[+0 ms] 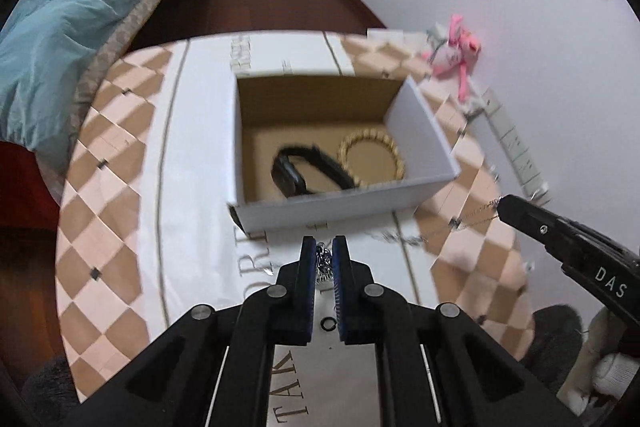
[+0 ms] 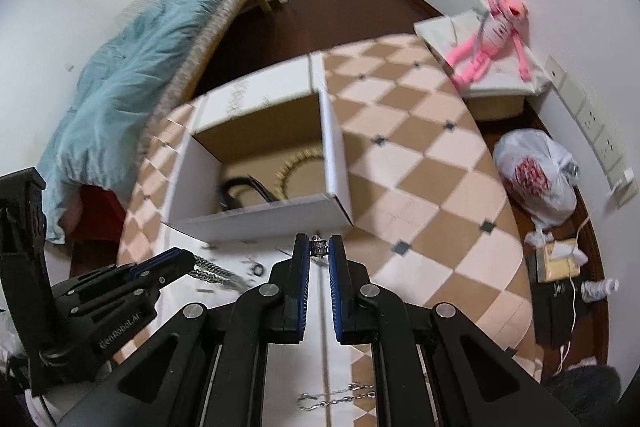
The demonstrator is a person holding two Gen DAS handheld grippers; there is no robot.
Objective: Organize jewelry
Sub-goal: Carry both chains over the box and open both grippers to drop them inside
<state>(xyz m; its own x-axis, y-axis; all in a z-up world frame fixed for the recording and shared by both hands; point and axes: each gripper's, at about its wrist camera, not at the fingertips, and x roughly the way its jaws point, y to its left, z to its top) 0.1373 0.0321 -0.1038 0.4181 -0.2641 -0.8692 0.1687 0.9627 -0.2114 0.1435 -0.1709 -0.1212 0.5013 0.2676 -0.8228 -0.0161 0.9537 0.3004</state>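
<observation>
- My left gripper [image 1: 323,259] is pinched on a bunch of silver chain [image 1: 323,261]; the links sit between the blue pads [image 1: 308,267] close to the tips, hanging just short of the near wall of the box.
- My right gripper [image 2: 319,255] is closed on the other end of that necklace, holding a small silver bead or clasp [image 2: 319,247] at the very tips. I cannot tell which it is.
- In the left wrist view a thin strand runs from the right tips back toward the left ones, so I judge the chain's long axis lies side to side, roughly parallel to the box's near wall.
- A small dark ring [image 1: 329,323] lies on the cloth nearer me than the box, below my left jaws. Another loose chain [image 2: 340,397] lies closer still, under my right gripper.
- The white cardboard box [image 1: 344,209] stands open straight ahead of both tools, on the checked tablecloth [image 1: 120,187]. The left gripper is squarely before the box's near wall, while the right sits off toward its right corner, so I judge the left is better lined up.
- Inside the box, a black watch [image 1: 292,177] lies left, a gold beaded bracelet [image 1: 372,157] just right of it and further back.
- The move turns on lifting both ends over the near wall, forward and up.
- Beyond the box, a pink plush toy [image 2: 492,39] sits by the wall.
</observation>
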